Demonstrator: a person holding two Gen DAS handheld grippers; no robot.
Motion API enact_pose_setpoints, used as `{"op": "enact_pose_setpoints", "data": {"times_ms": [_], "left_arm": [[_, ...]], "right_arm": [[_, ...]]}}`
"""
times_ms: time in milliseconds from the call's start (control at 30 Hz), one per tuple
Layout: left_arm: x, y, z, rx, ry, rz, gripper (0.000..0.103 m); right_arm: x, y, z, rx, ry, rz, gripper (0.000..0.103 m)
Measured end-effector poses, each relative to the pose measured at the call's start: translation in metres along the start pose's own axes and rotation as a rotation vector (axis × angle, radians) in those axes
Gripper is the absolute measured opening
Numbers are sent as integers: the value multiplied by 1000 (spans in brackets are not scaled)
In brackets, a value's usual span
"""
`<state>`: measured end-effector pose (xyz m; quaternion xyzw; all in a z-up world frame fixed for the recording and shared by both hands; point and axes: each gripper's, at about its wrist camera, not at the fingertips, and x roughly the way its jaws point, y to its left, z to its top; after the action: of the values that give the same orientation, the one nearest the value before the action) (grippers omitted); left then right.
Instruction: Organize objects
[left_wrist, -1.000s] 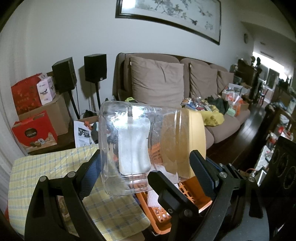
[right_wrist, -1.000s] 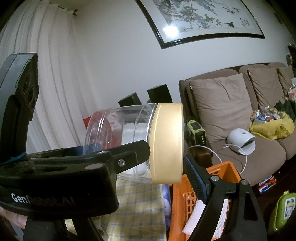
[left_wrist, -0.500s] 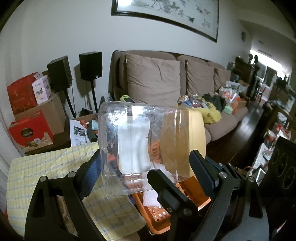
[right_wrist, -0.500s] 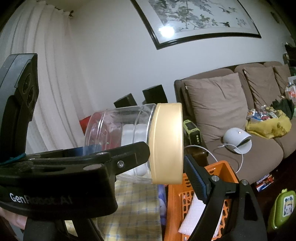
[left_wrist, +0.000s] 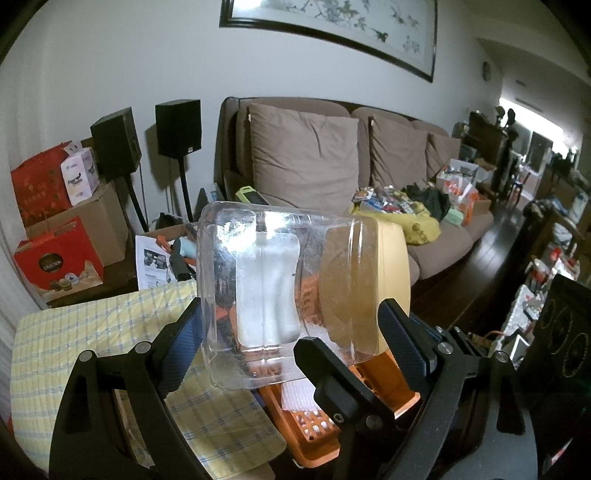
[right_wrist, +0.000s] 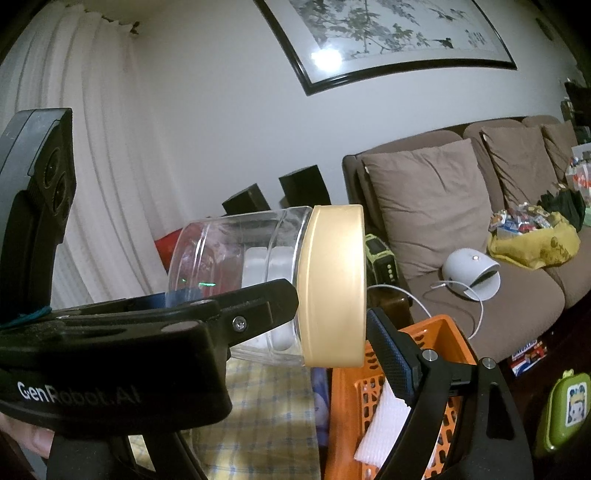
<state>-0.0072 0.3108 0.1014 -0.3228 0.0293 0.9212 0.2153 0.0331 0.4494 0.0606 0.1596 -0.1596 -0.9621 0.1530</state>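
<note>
You hold one clear jar (left_wrist: 266, 291), lying sideways with its one yellow lid (left_wrist: 391, 280), above the one orange basket (left_wrist: 373, 387). Left gripper (left_wrist: 291, 332) jaws clamp jar end to end. Right gripper (right_wrist: 332, 317) jaws straddle the lid; contact unclear.

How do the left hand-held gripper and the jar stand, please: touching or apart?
Touching. The left wrist view shows the jar across the left hand-held gripper, base against one pad, lid against the other.

Dim room, with bright light from the far window (left_wrist: 532, 110). White glare on the picture glass (right_wrist: 325, 59). Bent, dark at corners. Sharp enough.
</note>
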Motion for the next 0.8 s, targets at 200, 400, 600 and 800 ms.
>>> {"op": "enact_pose_setpoints", "data": {"times_ms": [200,400,600,800], "left_arm": [[1,-9,-1,15,-4,-6,90],[6,-13,1,17,3,-12,90],[7,-18,1,27,4,-15,90],[8,-20,3,30,8,-24,90]], "right_arm": [[-4,-2,1,-4,-19,-13,85],[-3,-6,1,7,-20,-22,85],[-5,-10,2,9,-25,-29,85],[-6,-13,1,15,-28,-35,85]]}}
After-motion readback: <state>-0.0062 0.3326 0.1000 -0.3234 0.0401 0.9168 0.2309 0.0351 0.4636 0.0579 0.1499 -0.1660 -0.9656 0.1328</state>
